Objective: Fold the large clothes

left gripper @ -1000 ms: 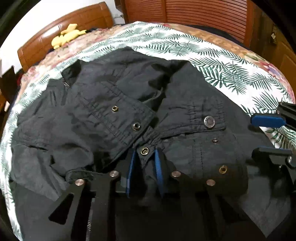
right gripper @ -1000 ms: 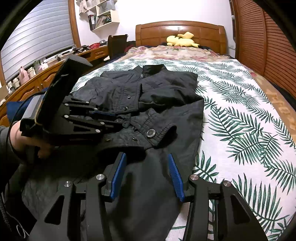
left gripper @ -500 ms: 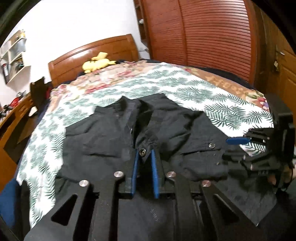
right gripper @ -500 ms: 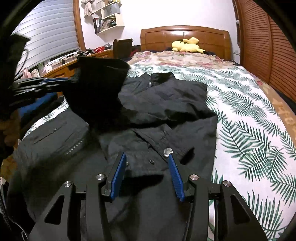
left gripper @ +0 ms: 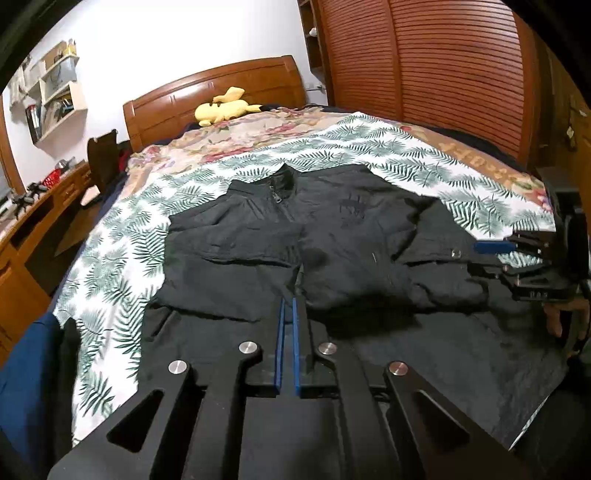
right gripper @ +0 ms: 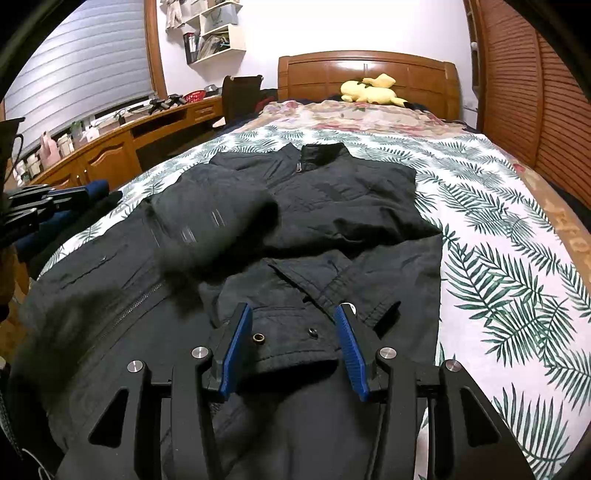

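One black jacket [left gripper: 314,258] is spread mid-bed [left gripper: 122,236], collar at twelve o'clock. Left gripper [left gripper: 287,314] fingers are pressed together, empty; right gripper [right gripper: 291,325] fingers are held apart over the cuff [right gripper: 295,332]. Folded sleeves could be dragged open if snagged.

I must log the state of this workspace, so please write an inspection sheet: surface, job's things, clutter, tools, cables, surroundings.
Surface: bed with a leaf-print sheet, floral cover at the head end.
Job's things: black jacket lying front up, collar toward the headboard, sleeves folded over the front.
Clutter: yellow plush by the headboard.
Tools: left tool shut, nothing between its pads; right tool open, hovering over a sleeve cuff with snaps.
Cables: nothing seen.
Surroundings: wooden headboard, desk with small items, wall shelf, slatted wardrobe doors.
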Demonstrator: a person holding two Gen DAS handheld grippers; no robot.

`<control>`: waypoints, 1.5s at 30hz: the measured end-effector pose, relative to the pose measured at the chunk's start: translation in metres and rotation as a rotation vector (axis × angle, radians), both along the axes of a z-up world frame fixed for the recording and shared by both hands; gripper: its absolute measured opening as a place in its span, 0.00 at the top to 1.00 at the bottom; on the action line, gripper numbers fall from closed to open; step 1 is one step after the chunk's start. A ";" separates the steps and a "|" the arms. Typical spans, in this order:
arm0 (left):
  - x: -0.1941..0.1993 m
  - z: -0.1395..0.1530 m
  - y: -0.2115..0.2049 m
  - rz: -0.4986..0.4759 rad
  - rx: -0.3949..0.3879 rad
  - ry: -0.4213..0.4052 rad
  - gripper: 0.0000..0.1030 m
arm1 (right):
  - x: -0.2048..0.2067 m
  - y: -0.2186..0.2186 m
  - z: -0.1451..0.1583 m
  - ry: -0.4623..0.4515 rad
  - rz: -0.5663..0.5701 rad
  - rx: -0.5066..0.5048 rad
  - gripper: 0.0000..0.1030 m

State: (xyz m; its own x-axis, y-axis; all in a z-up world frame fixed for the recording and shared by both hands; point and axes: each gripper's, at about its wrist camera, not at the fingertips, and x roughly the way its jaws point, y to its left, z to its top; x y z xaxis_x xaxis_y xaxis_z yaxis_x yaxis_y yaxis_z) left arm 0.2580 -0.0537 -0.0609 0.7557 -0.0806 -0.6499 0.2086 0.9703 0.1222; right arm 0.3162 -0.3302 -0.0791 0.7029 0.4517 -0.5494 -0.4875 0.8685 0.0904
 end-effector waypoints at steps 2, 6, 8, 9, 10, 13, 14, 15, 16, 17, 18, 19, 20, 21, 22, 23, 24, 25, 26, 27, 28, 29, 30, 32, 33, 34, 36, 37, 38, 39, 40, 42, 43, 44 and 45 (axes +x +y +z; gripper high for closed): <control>0.009 0.001 -0.005 -0.018 -0.017 0.010 0.74 | 0.000 -0.004 0.000 0.000 -0.007 0.002 0.53; 0.025 0.000 -0.027 -0.061 -0.042 0.004 0.42 | -0.006 -0.013 0.001 -0.002 -0.009 0.003 0.53; 0.033 -0.004 -0.043 -0.083 -0.040 0.003 0.38 | -0.009 -0.017 0.001 -0.005 -0.005 0.002 0.53; 0.038 -0.007 -0.055 -0.097 -0.036 0.007 0.38 | -0.011 -0.019 0.002 -0.006 -0.004 0.004 0.53; 0.041 -0.009 -0.062 -0.105 -0.035 0.012 0.38 | -0.012 -0.021 0.002 -0.007 -0.001 0.007 0.53; 0.059 -0.017 -0.094 -0.140 -0.037 0.037 0.38 | -0.014 -0.029 0.004 -0.006 0.001 0.019 0.53; 0.065 -0.019 -0.101 -0.142 -0.034 0.046 0.38 | -0.015 -0.031 0.004 -0.006 -0.001 0.022 0.53; 0.072 -0.022 -0.108 -0.135 -0.029 0.057 0.38 | -0.015 -0.032 0.005 -0.006 -0.002 0.025 0.53; 0.081 -0.026 -0.114 -0.124 -0.026 0.071 0.38 | -0.017 -0.034 0.006 -0.009 -0.004 0.029 0.53; 0.091 -0.030 -0.120 -0.111 -0.019 0.085 0.38 | -0.017 -0.036 0.007 -0.011 -0.005 0.035 0.53; 0.100 -0.035 -0.124 -0.094 -0.002 0.095 0.38 | -0.018 -0.037 0.007 -0.008 -0.005 0.042 0.53; 0.108 -0.040 -0.127 -0.071 0.022 0.102 0.38 | -0.018 -0.039 0.007 -0.005 -0.004 0.049 0.53; 0.115 -0.045 -0.128 -0.050 0.045 0.110 0.38 | -0.019 -0.039 0.007 -0.002 -0.002 0.051 0.53; 0.121 -0.049 -0.129 -0.032 0.066 0.119 0.38 | -0.019 -0.039 0.007 0.001 -0.001 0.052 0.53; 0.128 -0.055 -0.130 -0.009 0.088 0.131 0.38 | -0.019 -0.039 0.006 0.002 0.000 0.053 0.53; 0.134 -0.061 -0.129 0.017 0.108 0.140 0.40 | -0.019 -0.039 0.006 0.003 0.005 0.053 0.53; 0.137 -0.064 -0.129 0.026 0.121 0.141 0.51 | -0.018 -0.038 0.006 0.004 0.009 0.053 0.53; 0.139 -0.069 -0.128 0.033 0.143 0.149 0.62 | -0.018 -0.038 0.006 0.005 0.011 0.051 0.53; 0.140 -0.072 -0.126 0.038 0.161 0.160 0.70 | -0.017 -0.038 0.006 0.007 0.012 0.050 0.53; 0.138 -0.074 -0.124 0.042 0.171 0.160 0.82 | -0.016 -0.038 0.005 0.009 0.013 0.052 0.53; 0.134 -0.073 -0.120 0.037 0.172 0.151 0.85 | -0.015 -0.038 0.005 0.012 0.012 0.055 0.53; 0.129 -0.069 -0.115 0.029 0.166 0.140 0.86 | -0.014 -0.037 0.005 0.015 0.011 0.057 0.53; 0.124 -0.066 -0.111 0.028 0.164 0.128 0.94 | -0.012 -0.037 0.005 0.015 0.009 0.059 0.53; 0.112 -0.053 -0.102 0.020 0.148 0.101 0.94 | -0.011 -0.035 0.006 0.016 0.009 0.066 0.53; 0.106 -0.046 -0.098 0.016 0.136 0.087 0.94 | -0.011 -0.034 0.006 0.014 0.010 0.068 0.53; 0.094 -0.035 -0.092 0.012 0.130 0.064 0.94 | -0.010 -0.033 0.006 0.012 0.012 0.069 0.53; 0.078 -0.019 -0.083 0.006 0.114 0.027 0.94 | -0.010 -0.029 0.006 0.010 0.017 0.066 0.53; 0.064 -0.007 -0.076 -0.005 0.096 0.005 0.95 | -0.010 -0.027 0.005 0.008 0.019 0.064 0.53; 0.054 0.002 -0.071 -0.011 0.087 -0.009 0.95 | -0.010 -0.024 0.005 0.007 0.021 0.061 0.53; 0.045 0.009 -0.066 -0.015 0.080 -0.021 0.95 | -0.010 -0.022 0.004 0.006 0.023 0.057 0.53; 0.034 0.017 -0.060 -0.021 0.074 -0.033 0.95 | -0.009 -0.021 0.003 0.007 0.023 0.055 0.53; 0.013 0.033 -0.044 -0.033 0.052 -0.056 0.95 | -0.008 -0.017 0.002 0.009 0.023 0.048 0.53; 0.006 0.037 -0.038 -0.035 0.051 -0.063 0.96 | -0.007 -0.016 0.001 0.010 0.022 0.046 0.53; -0.002 0.041 -0.031 -0.033 0.052 -0.070 0.96 | -0.007 -0.014 0.001 0.009 0.020 0.043 0.53; -0.010 0.044 -0.026 -0.031 0.052 -0.075 0.97 | -0.007 -0.013 0.000 0.009 0.020 0.041 0.53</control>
State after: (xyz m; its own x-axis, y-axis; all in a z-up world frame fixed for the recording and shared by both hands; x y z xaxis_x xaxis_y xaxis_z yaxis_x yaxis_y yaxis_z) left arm 0.2483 -0.0794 -0.0168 0.8002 -0.0724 -0.5953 0.2266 0.9556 0.1884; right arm 0.3094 -0.3429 -0.0794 0.6886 0.4877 -0.5366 -0.5037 0.8541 0.1298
